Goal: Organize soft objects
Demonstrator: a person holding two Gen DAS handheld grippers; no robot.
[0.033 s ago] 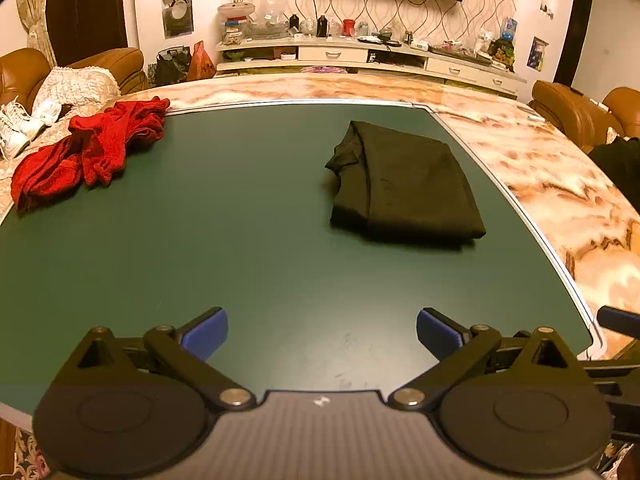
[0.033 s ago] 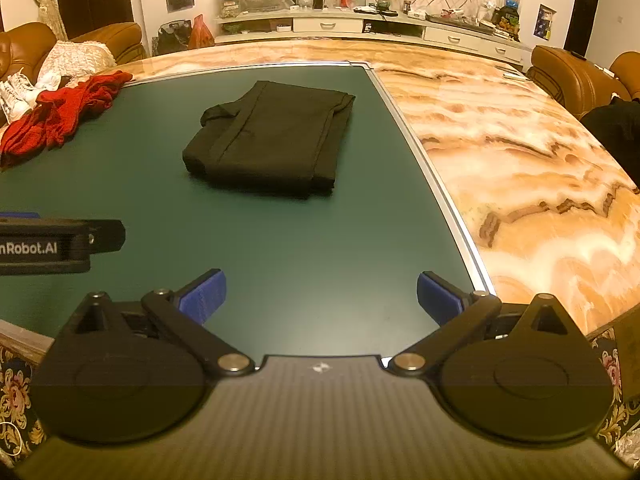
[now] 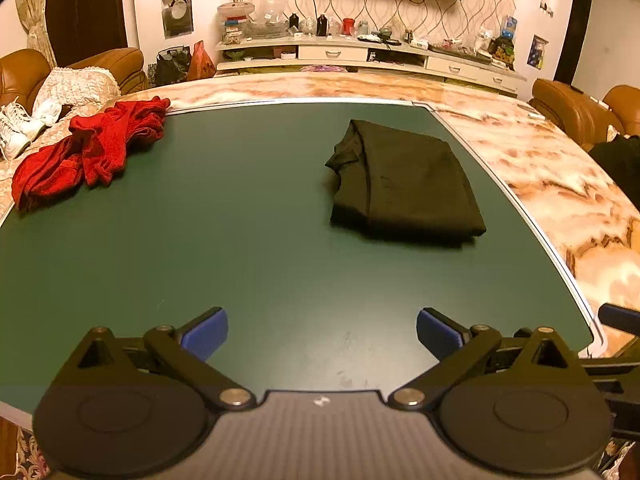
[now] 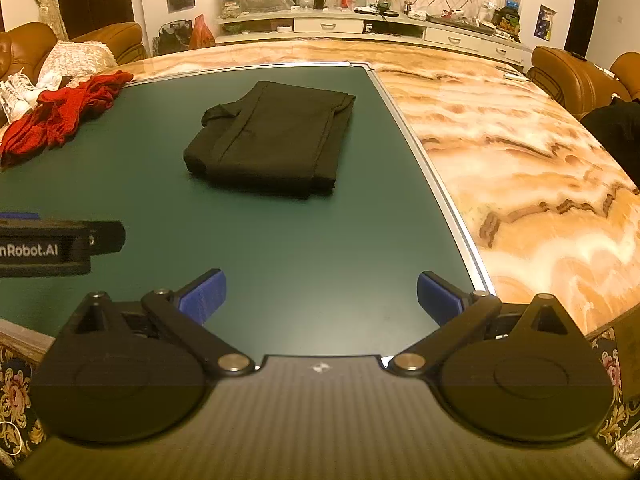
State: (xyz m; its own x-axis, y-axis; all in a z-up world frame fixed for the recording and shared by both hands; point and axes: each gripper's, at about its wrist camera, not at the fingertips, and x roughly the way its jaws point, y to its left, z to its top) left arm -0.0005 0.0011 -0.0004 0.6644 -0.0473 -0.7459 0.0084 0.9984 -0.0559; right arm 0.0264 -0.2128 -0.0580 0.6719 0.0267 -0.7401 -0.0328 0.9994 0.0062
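Observation:
A black garment (image 3: 408,184) lies neatly folded on the right half of the green mat (image 3: 220,248); the right wrist view has it ahead and left of centre (image 4: 276,140). A red garment (image 3: 92,148) sits crumpled at the mat's far left corner (image 4: 64,112). My left gripper (image 3: 322,332) hovers open over the mat's near edge, nothing between its blue pads. My right gripper (image 4: 322,296) is open too, empty, near the mat's right border. The left gripper's body (image 4: 60,240) shows beside it on the left.
The mat lies on a marble table (image 3: 560,184) that extends right and behind. White shoes (image 3: 16,132) and a white cushion (image 3: 76,86) rest on a brown sofa far left. Dark cloth (image 3: 620,164) lies by brown chairs at right. A cluttered TV shelf (image 3: 360,46) lines the back wall.

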